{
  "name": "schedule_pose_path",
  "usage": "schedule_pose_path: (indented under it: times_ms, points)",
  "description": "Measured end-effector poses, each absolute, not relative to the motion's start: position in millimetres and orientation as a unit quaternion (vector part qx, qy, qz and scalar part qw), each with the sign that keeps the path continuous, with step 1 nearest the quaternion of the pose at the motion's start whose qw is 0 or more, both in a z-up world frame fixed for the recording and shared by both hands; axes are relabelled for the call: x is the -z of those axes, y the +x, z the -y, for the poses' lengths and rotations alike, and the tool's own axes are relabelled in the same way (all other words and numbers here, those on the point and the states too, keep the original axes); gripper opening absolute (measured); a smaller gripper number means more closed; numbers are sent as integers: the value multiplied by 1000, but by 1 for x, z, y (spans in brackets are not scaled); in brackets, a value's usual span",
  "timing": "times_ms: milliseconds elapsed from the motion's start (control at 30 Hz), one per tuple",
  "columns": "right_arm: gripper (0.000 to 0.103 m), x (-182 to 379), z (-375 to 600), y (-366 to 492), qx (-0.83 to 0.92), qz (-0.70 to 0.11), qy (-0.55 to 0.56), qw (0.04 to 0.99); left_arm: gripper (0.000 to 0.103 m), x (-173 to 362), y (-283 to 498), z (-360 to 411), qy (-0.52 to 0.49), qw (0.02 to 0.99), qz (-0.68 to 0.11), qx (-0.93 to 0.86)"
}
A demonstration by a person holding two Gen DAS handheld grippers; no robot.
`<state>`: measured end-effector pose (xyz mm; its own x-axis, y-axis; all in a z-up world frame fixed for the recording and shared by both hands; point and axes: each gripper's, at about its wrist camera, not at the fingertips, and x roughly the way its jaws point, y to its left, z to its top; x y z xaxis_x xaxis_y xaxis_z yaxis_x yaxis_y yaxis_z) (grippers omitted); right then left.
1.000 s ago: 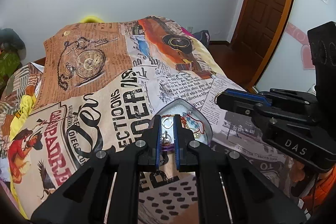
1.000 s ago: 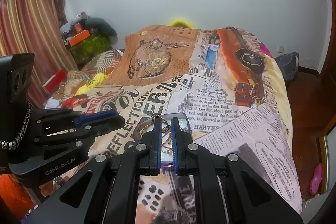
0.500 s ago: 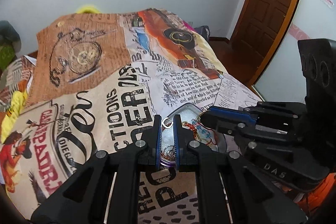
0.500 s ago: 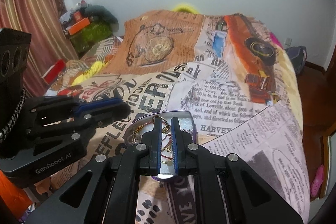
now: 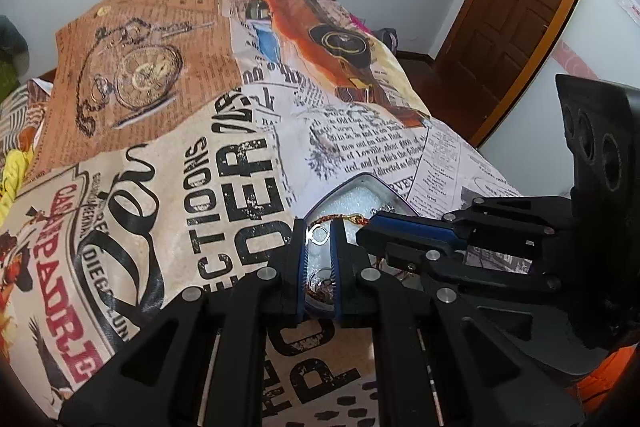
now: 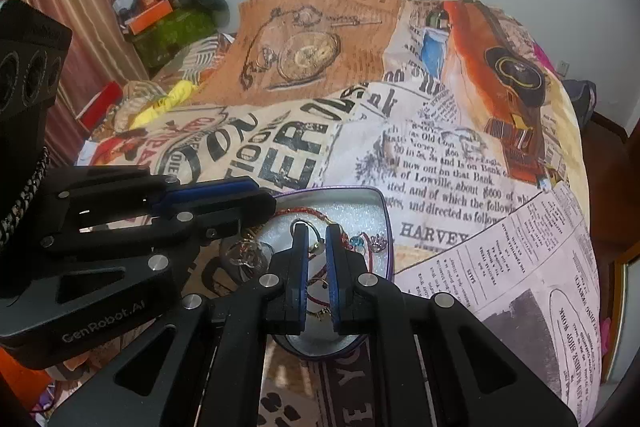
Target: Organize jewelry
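Note:
A heart-shaped purple tin with a white lining lies open on the printed bedspread; its rim also shows in the left wrist view. Inside lie a red cord bracelet, a blue-beaded piece and other small pieces. My left gripper is shut on a small silver ring over the tin's left part. My right gripper is shut on a gold hoop earring over the tin's middle. The two grippers sit side by side, nearly touching.
The bedspread covers the whole bed. Clutter and boxes are piled at the far left by a striped curtain. A wooden door stands at the right, with bare floor beside the bed.
Both grippers have moved down and closer to the tin, still shut on their pieces. They have also drawn nearer to each other.

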<state>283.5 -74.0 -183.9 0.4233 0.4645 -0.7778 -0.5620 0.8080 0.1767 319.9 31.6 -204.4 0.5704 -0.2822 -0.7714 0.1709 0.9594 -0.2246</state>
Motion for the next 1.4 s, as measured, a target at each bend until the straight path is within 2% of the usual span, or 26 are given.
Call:
schedule_pose_path:
  times_ms: [467, 600, 867, 1167, 1333, 1400]
  points:
    - [8, 183, 74, 283, -298, -457, -61, 836, 9, 190, 310, -38, -61, 889, -440, 113]
    - [9, 174, 76, 277, -295, -452, -61, 840, 18, 179, 300, -38, -60, 892, -434, 110]
    - [12, 142, 83, 256, -282, -423, -69, 859, 18, 137, 269, -39, -54, 911, -398, 98]
    - [13, 67, 96, 200, -269, -327, -71, 903, 18, 56, 205, -36, -34, 950, -301, 72]
    - [13, 13, 109, 150, -262, -239, -55, 933, 19, 6, 149, -33, -22, 974, -216, 57]
    - [13, -8, 114, 127, -261, -198, -45, 944, 23, -10, 127, -32, -18, 982, -179, 50]
